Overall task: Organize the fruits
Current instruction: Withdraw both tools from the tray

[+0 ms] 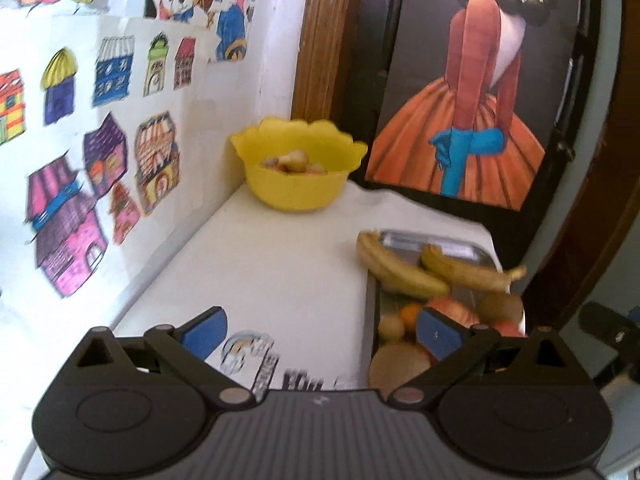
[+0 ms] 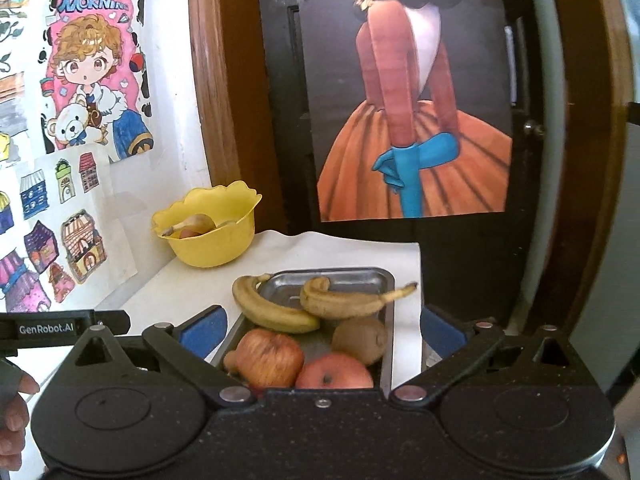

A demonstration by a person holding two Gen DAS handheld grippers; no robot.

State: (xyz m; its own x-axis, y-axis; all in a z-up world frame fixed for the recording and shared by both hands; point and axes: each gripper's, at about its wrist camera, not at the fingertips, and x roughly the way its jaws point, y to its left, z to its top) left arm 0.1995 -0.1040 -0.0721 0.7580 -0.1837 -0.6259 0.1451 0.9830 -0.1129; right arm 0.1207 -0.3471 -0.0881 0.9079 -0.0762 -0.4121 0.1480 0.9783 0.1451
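Note:
A metal tray [image 2: 362, 276] on the white table holds two bananas [image 2: 272, 310], two red apples [image 2: 270, 358], a kiwi [image 2: 360, 340] and smaller fruit. It shows at the right of the left wrist view [image 1: 440, 242]. A yellow scalloped bowl [image 2: 212, 248] with some fruit in it stands in the far corner by the wall, also seen in the left wrist view [image 1: 298, 188]. My left gripper [image 1: 320, 332] is open and empty, low over the table left of the tray. My right gripper [image 2: 322, 332] is open and empty, straddling the near end of the tray above the apples.
A wall with colourful drawings [image 1: 80, 160] runs along the table's left side. A dark door with a poster of a woman in an orange dress [image 2: 416, 128] stands behind the table. The table's right edge [image 2: 420, 280] runs just beside the tray.

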